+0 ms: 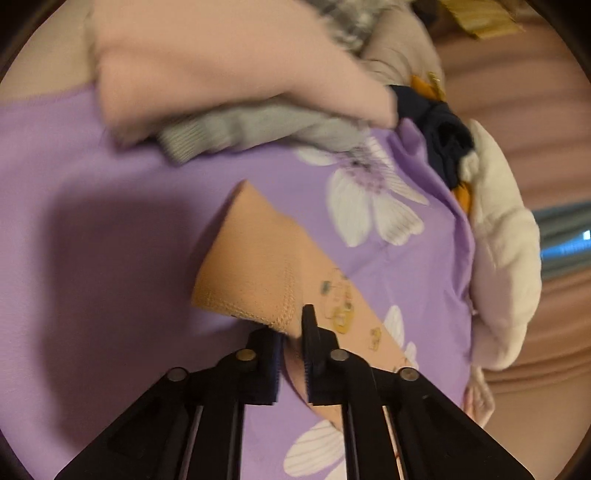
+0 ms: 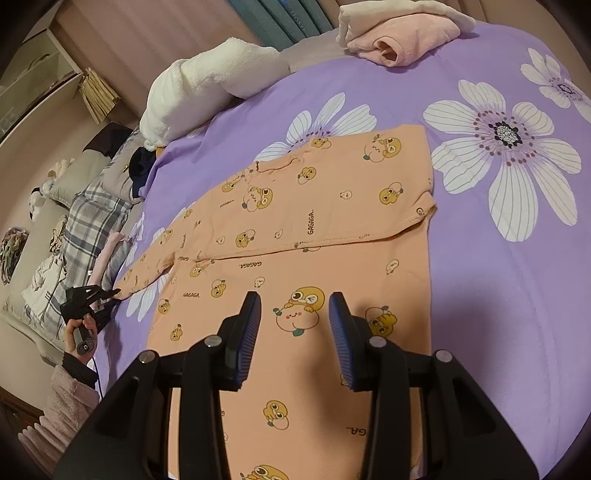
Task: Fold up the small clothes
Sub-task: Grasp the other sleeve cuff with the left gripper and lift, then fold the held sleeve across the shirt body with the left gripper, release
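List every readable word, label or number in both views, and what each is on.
"GAGAGA." printed repeatedly across the orange shirt, some copies upside down; one near the bottom edge is cut off, showing only "GA."
Spines of the teal books: lettering too small to read.
White printed garment at far left: dark text too small to read.
Left wrist view: the orange sleeve in the left gripper has a blurred print, nothing legible.

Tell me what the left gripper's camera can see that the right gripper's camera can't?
Only the left wrist view shows the sleeve cuff up close, pinched in the shut left gripper, with a grey knit beyond. Only the right wrist view shows the whole orange shirt, the open right gripper above it, and the hand holding the left gripper. Both show the purple flowered bedspread.
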Motion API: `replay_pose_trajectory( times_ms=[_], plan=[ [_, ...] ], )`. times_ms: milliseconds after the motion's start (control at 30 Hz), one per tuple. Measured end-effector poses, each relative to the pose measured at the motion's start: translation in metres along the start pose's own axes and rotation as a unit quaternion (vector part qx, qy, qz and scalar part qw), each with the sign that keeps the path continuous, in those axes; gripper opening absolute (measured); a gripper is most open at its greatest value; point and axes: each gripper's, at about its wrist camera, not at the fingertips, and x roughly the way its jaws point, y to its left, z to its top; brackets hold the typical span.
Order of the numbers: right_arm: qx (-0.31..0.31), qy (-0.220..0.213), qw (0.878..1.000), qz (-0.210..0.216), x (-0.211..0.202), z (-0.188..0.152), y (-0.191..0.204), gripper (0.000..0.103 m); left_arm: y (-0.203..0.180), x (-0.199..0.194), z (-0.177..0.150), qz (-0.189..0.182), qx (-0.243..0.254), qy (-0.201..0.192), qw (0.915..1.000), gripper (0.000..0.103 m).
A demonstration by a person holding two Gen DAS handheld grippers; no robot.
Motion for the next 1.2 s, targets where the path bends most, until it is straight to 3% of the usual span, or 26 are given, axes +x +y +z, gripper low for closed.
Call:
replay_pose_trajectory(
  times_ms=[167, 267, 567, 833, 1100, 1200],
  plan=[
    [0.011, -0.006, 1.000, 0.006, -0.005, -0.004, -0.006, 0.039, -0.052, -0.026, -0.012, -0.017, 0.088, -0.027, 0.9956, 0.006],
    [0.015, -0.011, 1.000, 0.007, -0.010, -0.008, -0.010, 0.039, -0.090, -0.040, -0.028, -0.027, 0.147, -0.038, 0.9880, 0.006],
    [0.031, -0.027, 0.999, 0.016, -0.026, -0.018, -0.028, 0.039, -0.197, -0.037, -0.111, -0.046, 0.286, -0.016, 0.9570, 0.006],
    [0.048, -0.040, 0.998, 0.019, -0.039, -0.024, -0.048, 0.039, -0.261, -0.003, -0.219, -0.053, 0.398, 0.041, 0.9150, 0.006],
    [0.074, -0.040, 0.996, 0.024, -0.038, -0.032, -0.067, 0.039, -0.273, 0.046, -0.343, -0.022, 0.513, 0.111, 0.8511, 0.006],
    [0.074, -0.035, 0.996, 0.028, -0.035, -0.033, -0.068, 0.041, -0.267, 0.067, -0.369, 0.008, 0.531, 0.145, 0.8350, 0.006]
  ],
)
